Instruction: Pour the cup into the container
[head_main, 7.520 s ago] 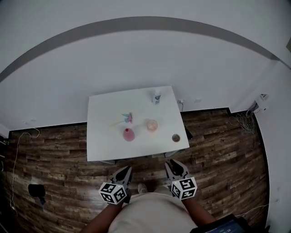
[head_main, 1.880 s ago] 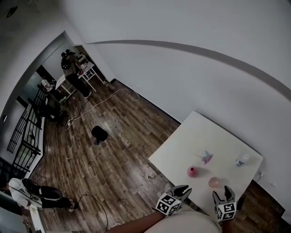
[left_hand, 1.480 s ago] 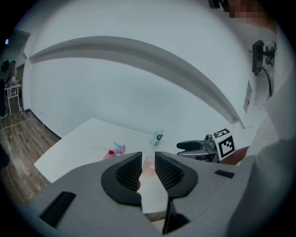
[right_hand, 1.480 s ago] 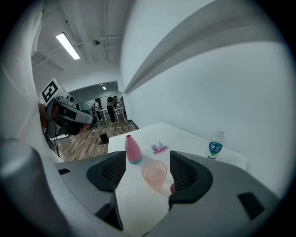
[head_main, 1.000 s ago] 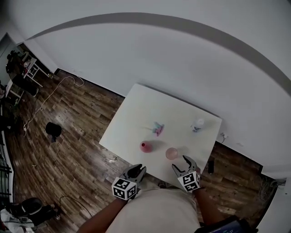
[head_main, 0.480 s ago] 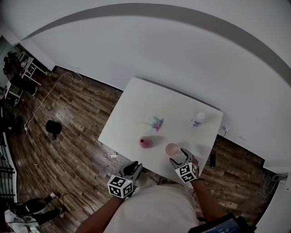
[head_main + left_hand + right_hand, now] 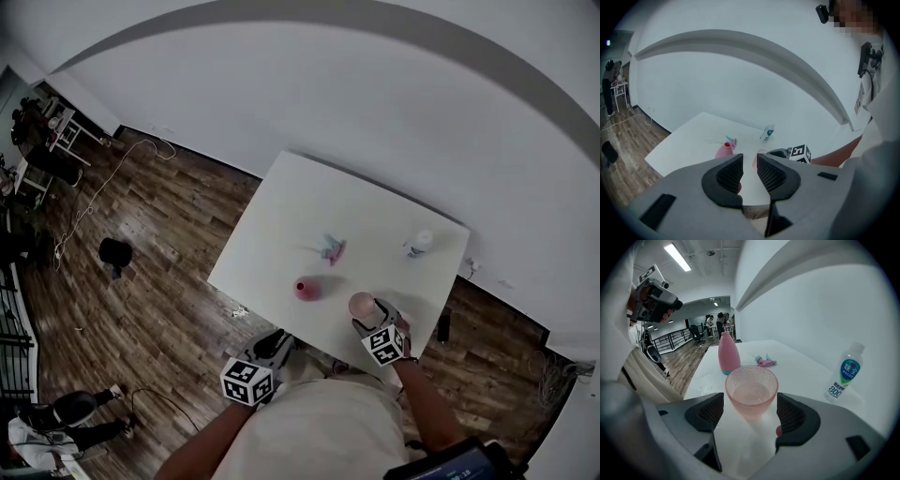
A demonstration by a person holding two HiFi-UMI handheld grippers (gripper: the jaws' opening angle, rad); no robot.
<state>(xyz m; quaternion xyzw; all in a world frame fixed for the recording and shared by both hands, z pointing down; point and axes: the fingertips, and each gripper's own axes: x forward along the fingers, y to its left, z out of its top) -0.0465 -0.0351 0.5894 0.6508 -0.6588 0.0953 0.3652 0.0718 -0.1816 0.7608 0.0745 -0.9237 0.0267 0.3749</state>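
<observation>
Lowered the right gripper (image 7: 375,319) to the white table (image 7: 281,225) since a second earlier, spread its jaws wider about the pink cup (image 7: 751,391) standing there near the pink bottle (image 7: 728,354), pads clear of it, held the left gripper (image 7: 749,163) empty, jaws narrowly apart.

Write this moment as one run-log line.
right gripper: jaws just opening, cup between, ungripped | left gripper: empty | pour: not started

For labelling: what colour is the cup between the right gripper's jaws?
The dimpled cup is pale translucent pink, clearest in the right gripper view.
</observation>
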